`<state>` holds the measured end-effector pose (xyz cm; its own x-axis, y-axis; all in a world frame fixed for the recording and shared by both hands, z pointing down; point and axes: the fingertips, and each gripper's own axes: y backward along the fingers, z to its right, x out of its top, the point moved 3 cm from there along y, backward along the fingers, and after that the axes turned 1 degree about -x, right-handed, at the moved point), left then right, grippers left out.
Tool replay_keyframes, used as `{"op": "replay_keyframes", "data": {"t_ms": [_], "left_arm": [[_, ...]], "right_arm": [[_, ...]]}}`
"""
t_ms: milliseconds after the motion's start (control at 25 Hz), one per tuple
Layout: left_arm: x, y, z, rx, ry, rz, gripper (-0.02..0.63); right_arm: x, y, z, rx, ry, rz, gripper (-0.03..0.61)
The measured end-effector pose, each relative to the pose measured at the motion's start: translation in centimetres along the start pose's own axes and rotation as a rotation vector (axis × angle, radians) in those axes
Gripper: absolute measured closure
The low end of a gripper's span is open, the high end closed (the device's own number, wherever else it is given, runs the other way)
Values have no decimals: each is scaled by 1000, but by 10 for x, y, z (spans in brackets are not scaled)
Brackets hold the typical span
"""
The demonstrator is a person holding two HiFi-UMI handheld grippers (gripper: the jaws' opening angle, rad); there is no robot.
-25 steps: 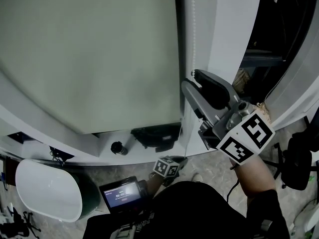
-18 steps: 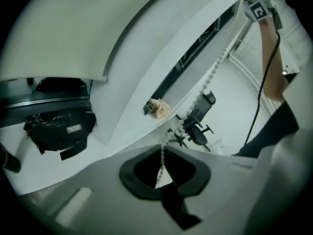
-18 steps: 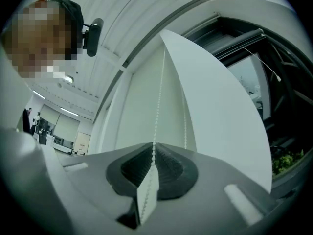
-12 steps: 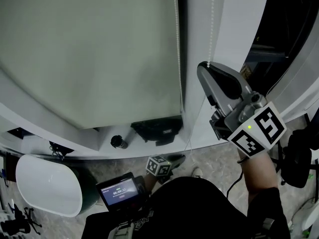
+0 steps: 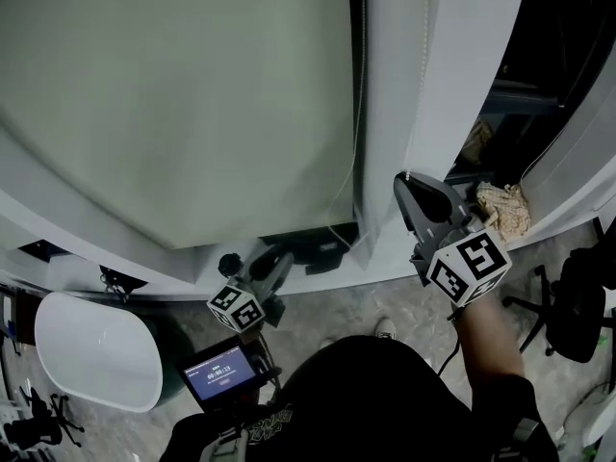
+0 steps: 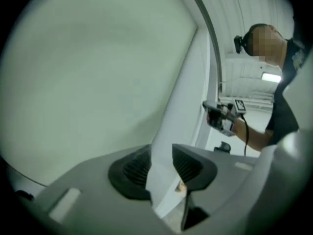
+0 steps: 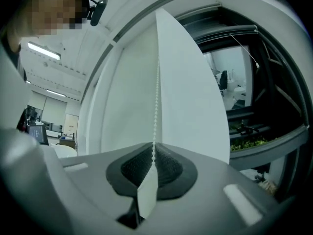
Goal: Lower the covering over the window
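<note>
The pale roller blind (image 5: 173, 94) covers most of the window. Its white bead chain (image 5: 424, 75) hangs down the white frame (image 5: 390, 114) at the right. My right gripper (image 5: 410, 179) is shut on that chain. In the right gripper view the bead chain (image 7: 156, 102) runs straight down into the closed jaws of the right gripper (image 7: 152, 161). My left gripper (image 5: 285, 258) is lower left, by the sill; its jaws have just been opening. The left gripper (image 6: 164, 164) stands open with nothing in it, and only the frame shows through the gap.
A second chain strand (image 5: 358, 114) hangs along the blind's right edge. A black object (image 5: 313, 248) lies on the sill. A white oval tub (image 5: 96, 349), a small screen (image 5: 219, 373) and a black chair (image 5: 577, 306) stand on the floor. A dark opening (image 5: 544, 46) lies to the right.
My right gripper has come down along the frame with the chain in it. My left gripper has risen from near my body toward the sill and opened.
</note>
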<state>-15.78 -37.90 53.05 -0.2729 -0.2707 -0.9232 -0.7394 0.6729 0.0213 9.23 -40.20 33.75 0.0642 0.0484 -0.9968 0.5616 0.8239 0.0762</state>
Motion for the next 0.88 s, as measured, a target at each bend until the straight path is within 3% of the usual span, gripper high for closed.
{"op": "replay_keyframes", "data": {"t_ms": [120, 320, 440, 560, 760, 800, 840, 880], "left_arm": [[53, 0, 12, -4, -22, 86, 491], [122, -48, 89, -233, -145, 154, 500], [148, -74, 135, -368, -166, 173, 499], [165, -95, 173, -462, -196, 185, 499], [183, -131, 198, -452, -282, 171, 495], [182, -136, 197, -432, -287, 153, 517], [181, -141, 193, -408, -283, 135, 598], [179, -146, 188, -388, -268, 118, 601]], "right_arm": [[-19, 3, -8, 5, 34, -14, 565], [-107, 0, -32, 41, -51, -173, 565], [-173, 6, -55, 77, -93, -338, 564], [-207, 13, -68, 80, -100, -398, 563], [-218, 16, -82, 90, -96, -412, 563], [-220, 17, -85, 94, -92, -420, 563], [-222, 19, -87, 96, -86, -426, 563], [-225, 21, -87, 92, -81, -433, 563]]}}
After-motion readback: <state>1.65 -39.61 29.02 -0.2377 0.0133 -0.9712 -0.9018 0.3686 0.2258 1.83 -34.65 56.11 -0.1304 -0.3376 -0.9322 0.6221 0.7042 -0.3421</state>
